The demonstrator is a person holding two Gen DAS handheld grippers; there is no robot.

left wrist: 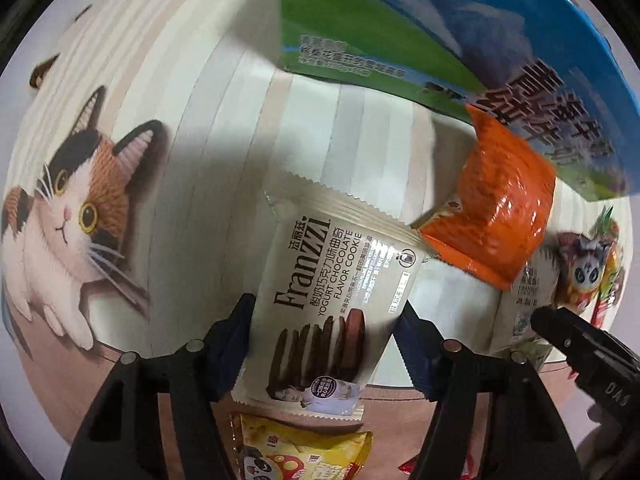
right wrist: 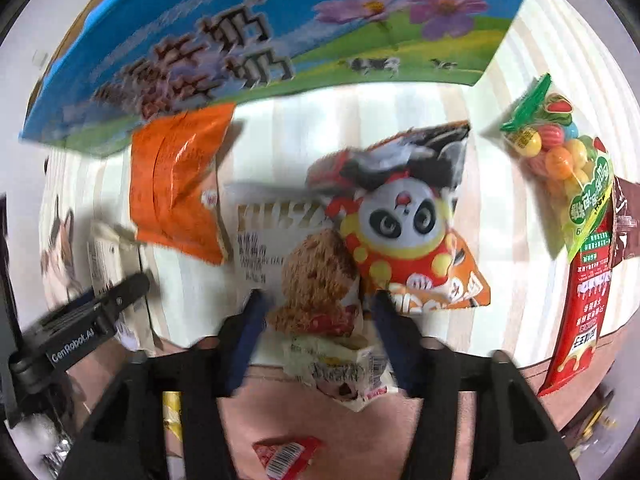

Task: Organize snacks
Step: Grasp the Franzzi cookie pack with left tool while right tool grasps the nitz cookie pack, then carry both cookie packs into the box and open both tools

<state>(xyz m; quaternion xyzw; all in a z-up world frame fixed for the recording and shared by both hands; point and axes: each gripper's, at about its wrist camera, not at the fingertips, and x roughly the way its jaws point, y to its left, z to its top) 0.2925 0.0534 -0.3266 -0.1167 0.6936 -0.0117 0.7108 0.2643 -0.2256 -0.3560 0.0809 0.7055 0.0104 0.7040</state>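
My left gripper is shut on a white Franzzi yogurt chocolate cookie pack, held over a striped mat. My right gripper is shut on a white snack pack with a brown crumbly cake picture. An orange packet lies just beyond the Franzzi pack; it also shows in the right wrist view. A blue and green milk carton box stands behind; it fills the top of the right wrist view. A panda snack bag lies just past my right gripper.
A bag of coloured candy balls and a red packet lie at the right. A yellow panda bag lies below my left gripper. The mat shows a printed cat. A small red wrapper lies near.
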